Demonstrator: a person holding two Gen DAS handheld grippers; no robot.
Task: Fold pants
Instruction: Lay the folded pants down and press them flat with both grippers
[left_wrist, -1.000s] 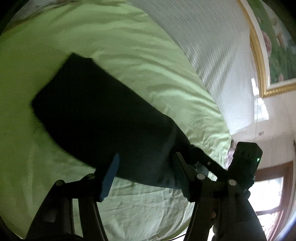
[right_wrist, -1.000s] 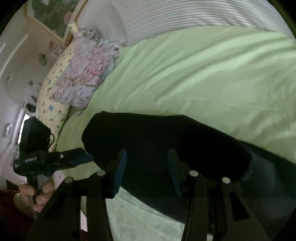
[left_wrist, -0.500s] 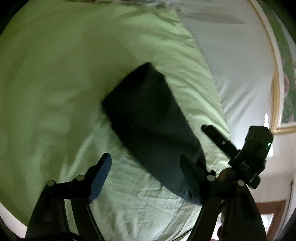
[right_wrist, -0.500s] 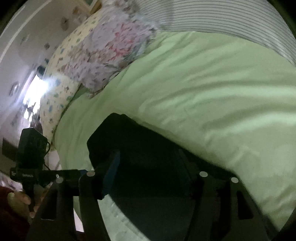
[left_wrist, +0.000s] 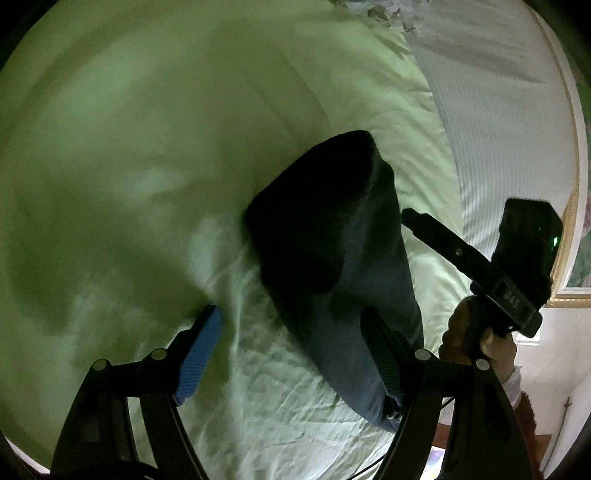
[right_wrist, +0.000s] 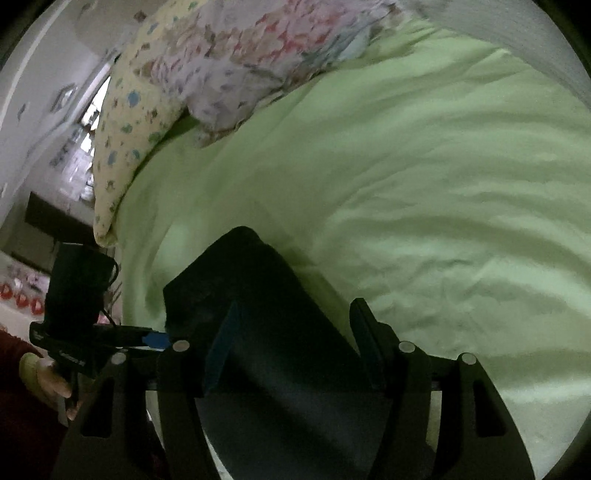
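we see the left gripper with its jaws set wide, gripping nothing; its blue left pad hangs over the bare green sheet, and its dark right pad stands at the near right edge of the pants, though we cannot tell whether it touches the cloth. the pants lie as a dark folded bundle on the sheet, narrow end far, wider bluish end near, toward the bed's near edge.

the right gripper is also spread, less widely, and its jaws straddle the near part of the pants; the bundle fills the gap between them, but we see no pad pressing in, and the dimness keeps us from being sure of contact.

the left wrist view alone shows the right gripper from outside, off to the right of the pants with a hand round its handle, plus a striped white cover and a gilt picture frame at far right. the right wrist view alone shows the flowered pillows at the far left of the bed, the left gripper from outside at near left with a hand and a dark red sleeve, and a bright cluttered room corner behind it.
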